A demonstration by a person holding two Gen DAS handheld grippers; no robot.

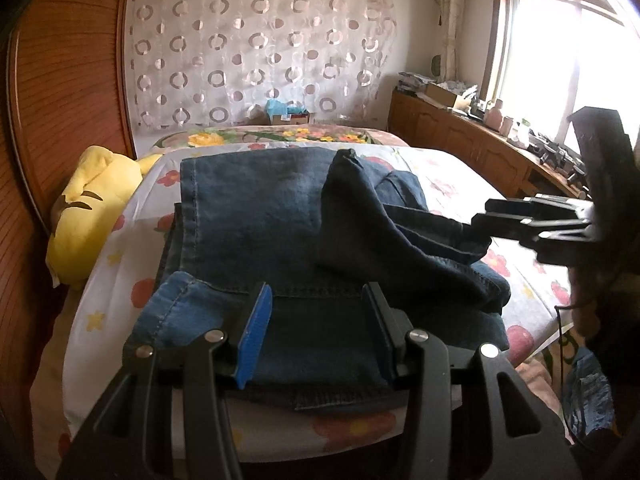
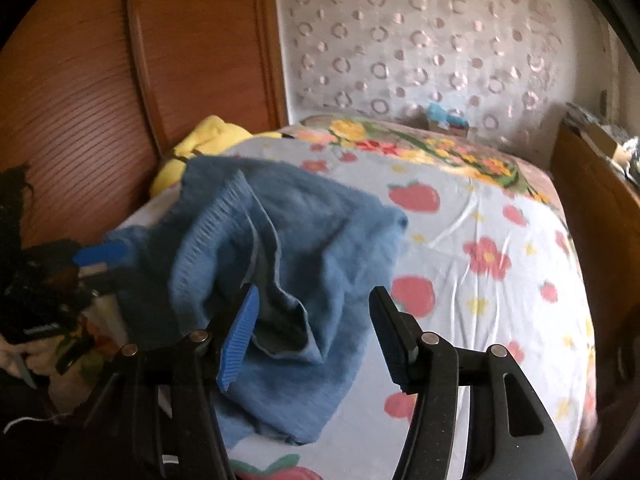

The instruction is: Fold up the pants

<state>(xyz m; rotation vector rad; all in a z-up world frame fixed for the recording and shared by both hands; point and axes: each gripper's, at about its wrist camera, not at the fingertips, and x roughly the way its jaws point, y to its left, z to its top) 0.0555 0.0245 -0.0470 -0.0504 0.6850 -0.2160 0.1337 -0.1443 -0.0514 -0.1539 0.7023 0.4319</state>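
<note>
Dark blue jeans lie flat on the flowered bed sheet, with one part thrown over in a loose heap on their right. My left gripper is open at the near edge, and flat denim lies in the gap under its fingers. My right gripper reaches in from the right beside the heap. In the right wrist view the right gripper is open over the rumpled jeans. A fold lies by its left blue pad, but nothing is pinched. The left gripper shows blurred at the jeans' far left corner.
A yellow plush toy sits at the bed's left edge against a wooden wardrobe. A low wooden cabinet with clutter runs under the window on the right. A small box stands at the bed's far end.
</note>
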